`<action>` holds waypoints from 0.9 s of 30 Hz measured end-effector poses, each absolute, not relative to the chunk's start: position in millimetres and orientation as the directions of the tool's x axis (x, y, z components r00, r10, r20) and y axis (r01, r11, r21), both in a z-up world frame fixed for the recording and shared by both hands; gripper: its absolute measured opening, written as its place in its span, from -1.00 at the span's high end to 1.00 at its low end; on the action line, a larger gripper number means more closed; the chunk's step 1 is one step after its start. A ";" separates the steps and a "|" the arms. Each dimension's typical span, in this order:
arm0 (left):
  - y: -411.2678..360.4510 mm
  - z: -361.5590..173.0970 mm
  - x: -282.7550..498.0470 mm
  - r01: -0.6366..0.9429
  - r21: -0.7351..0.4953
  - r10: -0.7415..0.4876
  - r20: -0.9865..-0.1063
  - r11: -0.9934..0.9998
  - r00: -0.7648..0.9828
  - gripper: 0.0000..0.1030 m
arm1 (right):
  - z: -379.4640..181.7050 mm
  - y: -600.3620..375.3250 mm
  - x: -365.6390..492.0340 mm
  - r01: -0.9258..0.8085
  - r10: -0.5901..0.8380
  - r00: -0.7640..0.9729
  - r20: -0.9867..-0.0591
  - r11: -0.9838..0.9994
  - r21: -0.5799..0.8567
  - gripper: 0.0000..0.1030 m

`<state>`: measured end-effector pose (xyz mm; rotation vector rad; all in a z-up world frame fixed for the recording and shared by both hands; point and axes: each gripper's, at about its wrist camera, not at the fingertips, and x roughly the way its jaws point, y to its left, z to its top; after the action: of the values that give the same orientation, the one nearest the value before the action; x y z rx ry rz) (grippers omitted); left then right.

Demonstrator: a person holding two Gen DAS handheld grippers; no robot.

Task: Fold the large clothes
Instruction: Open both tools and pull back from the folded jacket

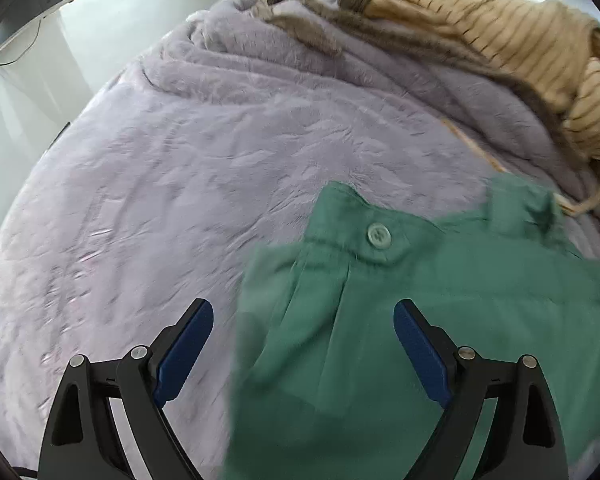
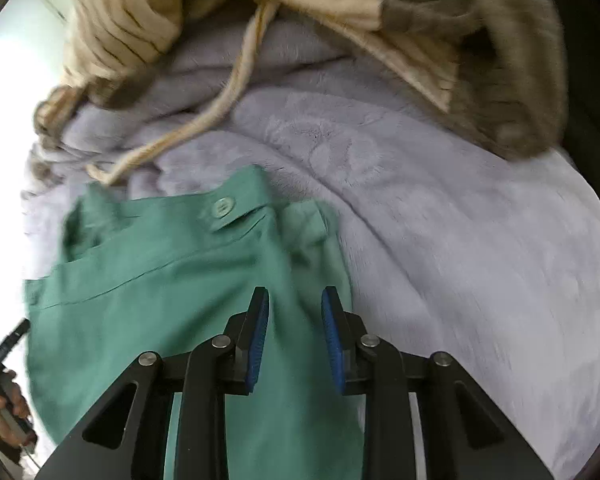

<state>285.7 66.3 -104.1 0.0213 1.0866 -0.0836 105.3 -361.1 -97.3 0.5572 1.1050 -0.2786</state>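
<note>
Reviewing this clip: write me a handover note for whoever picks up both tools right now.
Left tool: wide open, above the left edge of the green trousers, holding nothing.
Right tool: partly open over the trousers' right side; no grip visible.
Trousers lie on the lilac fleece blanket, waistband button facing up; a beige ribbed knit is heaped behind.
Done: trousers laid out.
Left: smooth and fold them.

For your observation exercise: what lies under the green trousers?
The green trousers lie on a lilac fleece blanket, which shows all around them. What is beneath the blanket is covered.
</note>
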 end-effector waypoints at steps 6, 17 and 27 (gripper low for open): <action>70.3 -79.1 220.2 0.135 -0.051 -0.108 -0.882 0.990 0.459 -0.80 | -91.6 -298.4 68.9 0.369 0.164 0.430 -0.888 0.865 0.339 0.42; 115.8 -139.3 173.2 0.016 -0.048 -0.050 -0.931 0.999 0.362 -0.80 | -131.2 -305.8 18.1 0.420 0.068 0.340 -0.938 0.881 0.216 0.59; 165.1 -114.3 152.1 -0.059 -0.026 -0.003 -0.934 0.998 0.358 -0.80 | -109.4 -291.0 -4.3 0.513 0.148 0.357 -0.922 0.794 0.326 0.35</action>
<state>152.1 165.1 -114.3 -0.0590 1.2043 0.0362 -4.3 -291.0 -109.4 0.6472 1.2035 -0.2584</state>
